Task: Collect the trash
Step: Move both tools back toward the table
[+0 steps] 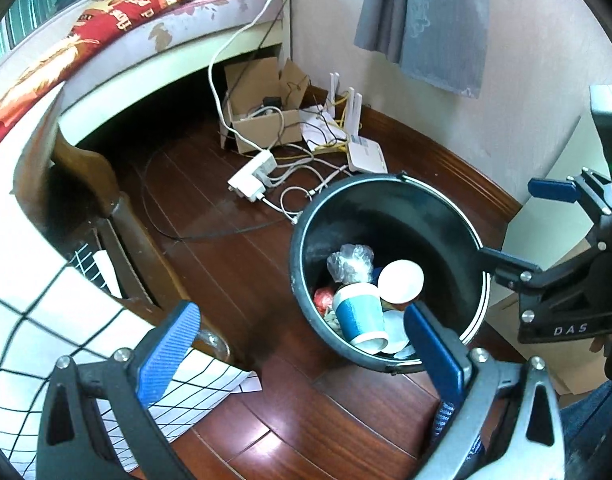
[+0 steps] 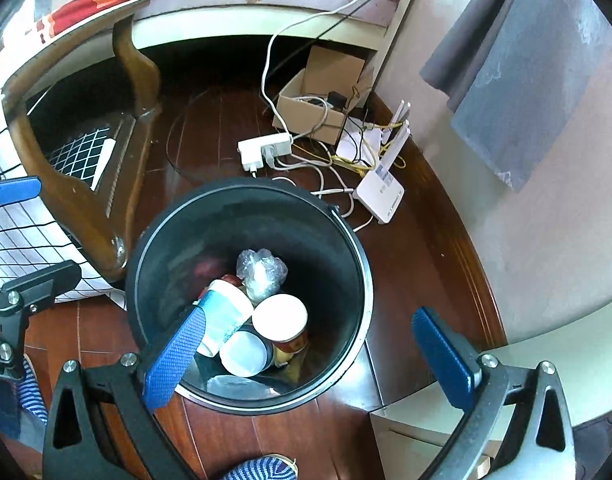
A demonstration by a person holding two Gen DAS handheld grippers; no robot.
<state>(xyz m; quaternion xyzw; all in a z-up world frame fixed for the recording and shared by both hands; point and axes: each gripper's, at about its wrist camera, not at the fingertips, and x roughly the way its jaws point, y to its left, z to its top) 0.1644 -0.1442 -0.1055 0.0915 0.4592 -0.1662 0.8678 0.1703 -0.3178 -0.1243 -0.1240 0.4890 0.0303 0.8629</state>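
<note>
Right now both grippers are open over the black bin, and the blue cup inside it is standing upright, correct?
Not quite. The blue cup lies tipped on its side among the other trash, as the left wrist view shows. The left gripper and right gripper are indeed open over the black bin.

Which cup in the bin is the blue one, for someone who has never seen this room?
Find the black bin on the wood floor, near the white router. Inside, among the trash, lies a paper cup tipped on its side beside a crumpled plastic bag. It alone has a blue band with white rims; the cup next to it is brownish.
</note>
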